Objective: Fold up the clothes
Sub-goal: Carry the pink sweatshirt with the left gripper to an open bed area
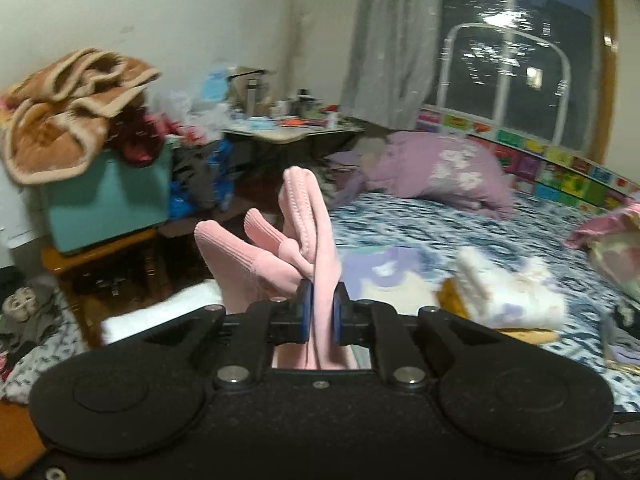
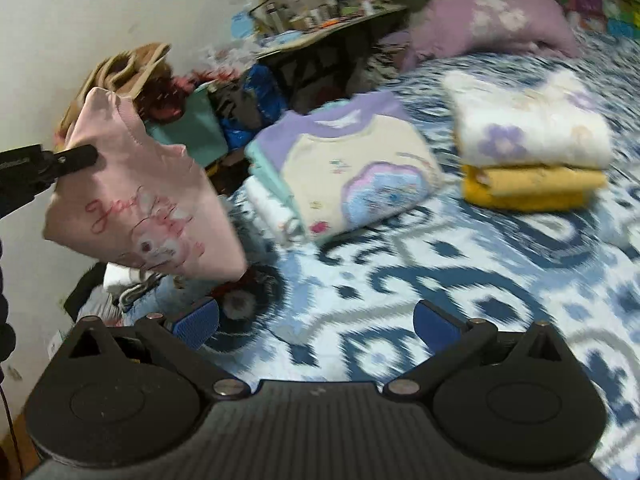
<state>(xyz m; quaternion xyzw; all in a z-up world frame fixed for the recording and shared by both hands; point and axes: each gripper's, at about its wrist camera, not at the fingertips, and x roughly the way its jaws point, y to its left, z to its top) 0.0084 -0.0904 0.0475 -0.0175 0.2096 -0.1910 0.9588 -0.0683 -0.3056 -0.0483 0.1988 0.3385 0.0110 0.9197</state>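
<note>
Left gripper [image 1: 322,310] pinching pink shirt [image 2: 140,196]; right gripper [image 2: 316,326] apparently empty.

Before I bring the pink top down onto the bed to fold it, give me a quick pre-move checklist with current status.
1. Left claw shut on the pink top: ok.
2. Right claw open and holding nothing: ok.
3. Bare stretch of bed in front of the right claw: ok.
4. Folded purple-and-cream shirt and white-and-yellow stack sit apart from that stretch: ok.
5. Top hangs flat, unbunched: not ok, its sleeves are bunched.
6. Lower hem free of clutter beside the bed: cannot tell.
</note>
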